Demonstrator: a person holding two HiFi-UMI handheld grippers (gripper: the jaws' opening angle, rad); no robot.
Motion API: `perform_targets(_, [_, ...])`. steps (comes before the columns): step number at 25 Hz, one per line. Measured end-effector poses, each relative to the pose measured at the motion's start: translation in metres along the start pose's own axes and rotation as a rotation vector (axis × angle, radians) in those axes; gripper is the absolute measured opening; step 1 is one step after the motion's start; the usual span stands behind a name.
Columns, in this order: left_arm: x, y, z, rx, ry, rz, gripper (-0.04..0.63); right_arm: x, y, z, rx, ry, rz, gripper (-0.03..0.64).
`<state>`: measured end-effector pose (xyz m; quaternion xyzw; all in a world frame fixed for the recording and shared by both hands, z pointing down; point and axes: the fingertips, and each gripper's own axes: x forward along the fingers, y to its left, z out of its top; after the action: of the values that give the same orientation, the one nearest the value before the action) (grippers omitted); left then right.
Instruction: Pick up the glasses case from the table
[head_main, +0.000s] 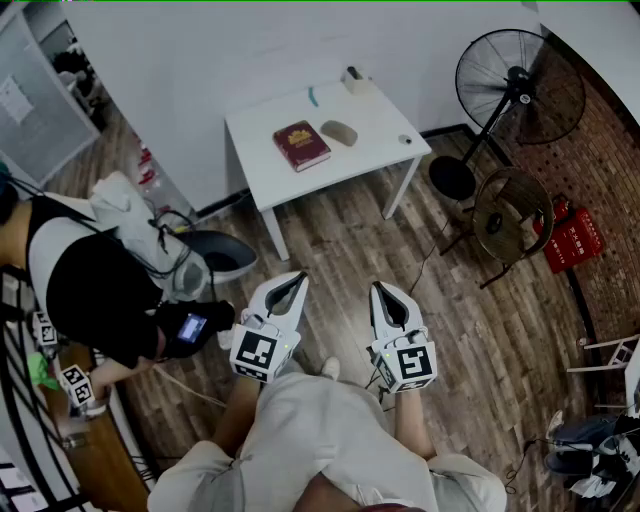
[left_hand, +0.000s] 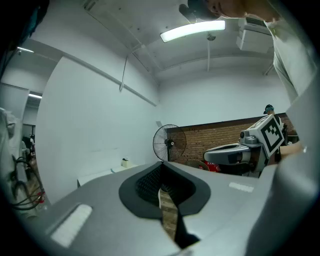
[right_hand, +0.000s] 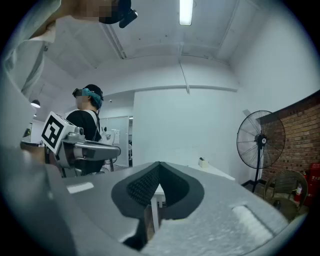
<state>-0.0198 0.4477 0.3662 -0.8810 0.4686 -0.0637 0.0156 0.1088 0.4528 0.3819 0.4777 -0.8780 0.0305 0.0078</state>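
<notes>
The glasses case (head_main: 339, 132) lies flat near the middle of the white table (head_main: 372, 158), just to the right of a red book (head_main: 301, 145) and not touching it, with bare tabletop on its other sides. The person stands well back from the table, holding both tools out roughly level over the wooden floor. The left gripper (head_main: 298, 277) has its jaws closed tip to tip with nothing in them, and the right gripper (head_main: 381, 289) is closed and empty too. From here the case looks like a small rounded oblong, probably a light, stiff shell that won't give under the pads. Its domed, smooth top could let them slide off. I'd take it across the narrow width at the middle, with the pads low on the long sides. The side facing the book looks the tighter one to get into.
</notes>
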Motion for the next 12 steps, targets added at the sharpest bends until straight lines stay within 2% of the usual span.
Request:
perform_targets(3, [0.006,-0.004,0.0,-0.005,0.007,0.007,0.018,0.0,-0.011,0.002,0.024,-0.017,0.002,0.005])
perform_targets(12, [0.027,-0.001,-0.003,-0.011,0.019,0.022,0.018,0.017,-0.026,0.002,0.012,-0.008,0.03,0.005])
